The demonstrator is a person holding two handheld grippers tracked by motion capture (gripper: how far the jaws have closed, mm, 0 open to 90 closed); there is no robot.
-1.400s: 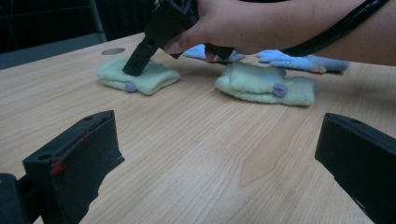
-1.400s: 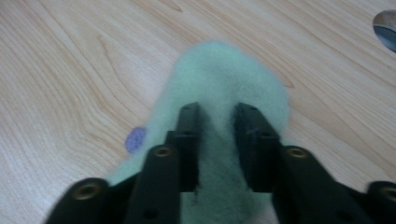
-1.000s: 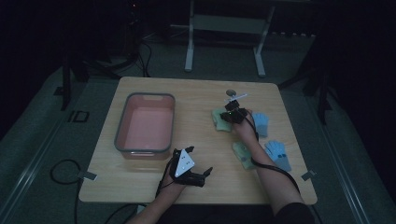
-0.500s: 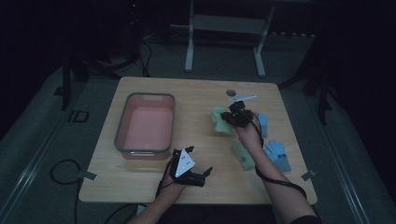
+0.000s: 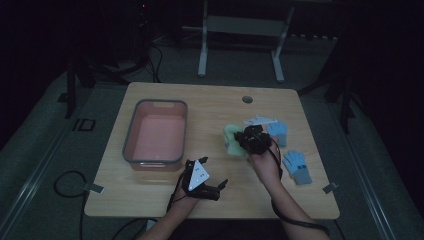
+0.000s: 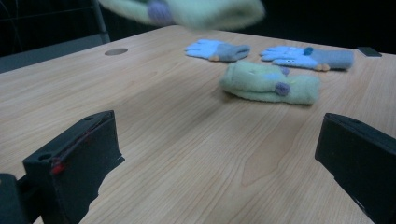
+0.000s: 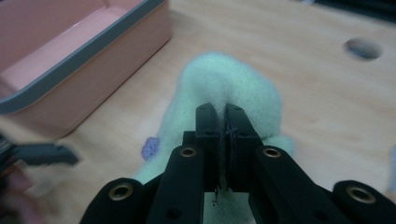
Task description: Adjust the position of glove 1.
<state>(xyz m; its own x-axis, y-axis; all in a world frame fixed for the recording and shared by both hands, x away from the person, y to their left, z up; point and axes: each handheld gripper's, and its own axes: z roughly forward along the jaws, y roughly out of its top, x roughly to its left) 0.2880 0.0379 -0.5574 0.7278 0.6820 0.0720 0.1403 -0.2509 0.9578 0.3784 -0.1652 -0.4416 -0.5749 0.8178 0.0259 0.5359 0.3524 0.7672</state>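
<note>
Green glove, held: a pale green knitted glove [image 7: 224,88] sits pinched in the right gripper [image 7: 223,122], lifted off the counter [image 5: 215,107] just right of the pink bin [image 5: 155,132]; it hangs blurred at the top of the left gripper view [image 6: 187,10].
Right gripper: jaws nearly closed, clamped on a fold of the glove's fabric.
Left gripper: [image 5: 207,184] resting near the counter's front edge, below the pink bin's front right corner; jaws spread wide, holding nothing.
Step in hand: carrying the green glove, most likely toward the pink bin, which looks empty.
Next move: I judge it calls for swinging the glove left over the bin's grey rim, then letting the jaws part so it drops inside; the loose hanging end could catch on the rim.
Count, gloves: four — two green and two blue.
Second green glove: [image 6: 271,83] lying flat on the counter, right of the pink bin.
Blue gloves: one [image 5: 276,132] and another [image 5: 297,167], both farther right of the bin, apart from each other.
Count, bins: one.
Count, grippers: two.
</note>
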